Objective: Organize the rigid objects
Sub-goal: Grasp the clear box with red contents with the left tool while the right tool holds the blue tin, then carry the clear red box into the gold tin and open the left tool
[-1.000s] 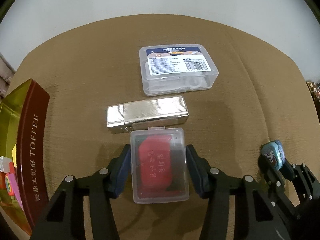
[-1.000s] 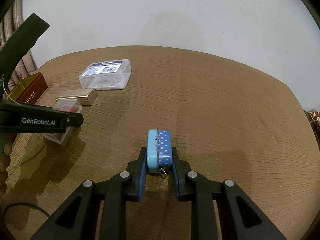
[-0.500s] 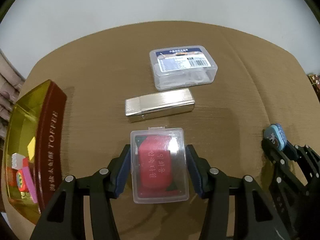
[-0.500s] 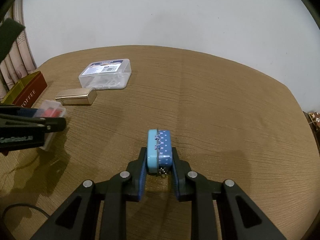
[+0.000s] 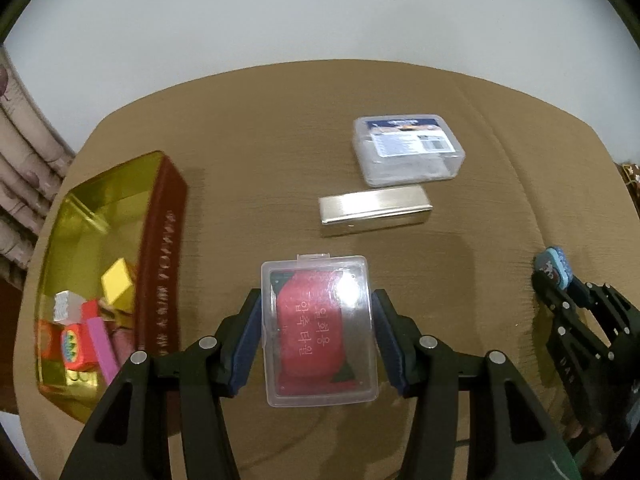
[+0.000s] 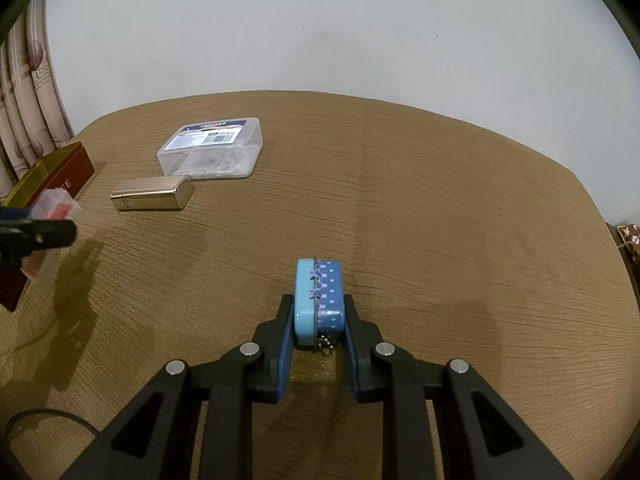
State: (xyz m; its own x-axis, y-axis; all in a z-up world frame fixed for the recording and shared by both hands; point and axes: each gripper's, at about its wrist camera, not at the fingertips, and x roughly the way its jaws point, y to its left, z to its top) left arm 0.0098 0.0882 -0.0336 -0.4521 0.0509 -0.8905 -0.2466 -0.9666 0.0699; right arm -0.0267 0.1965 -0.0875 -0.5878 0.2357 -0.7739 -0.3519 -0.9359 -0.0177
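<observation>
My left gripper (image 5: 318,320) is shut on a clear plastic case with a red insert (image 5: 320,332), held above the brown table. To its left stands an open gold and dark red toffee tin (image 5: 160,248) with several small colourful items inside. My right gripper (image 6: 318,312) is shut on a small blue tin (image 6: 319,304), standing on edge near the table surface. The same blue tin (image 5: 554,266) shows at the right edge of the left wrist view. In the right wrist view the clear case (image 6: 54,208) hangs at the far left, near the toffee tin (image 6: 60,176).
A clear plastic box with a printed label (image 5: 408,154) and a ribbed silver metal case (image 5: 374,210) lie on the table (image 5: 260,160) beyond my left gripper. A white wall stands behind. Curtains (image 6: 28,92) hang at the left. A black cable (image 6: 44,420) lies at the table's near left.
My left gripper has lifted the clear case and carried it left toward the toffee tin, whose inside now shows. The right gripper and blue tin have not moved.
</observation>
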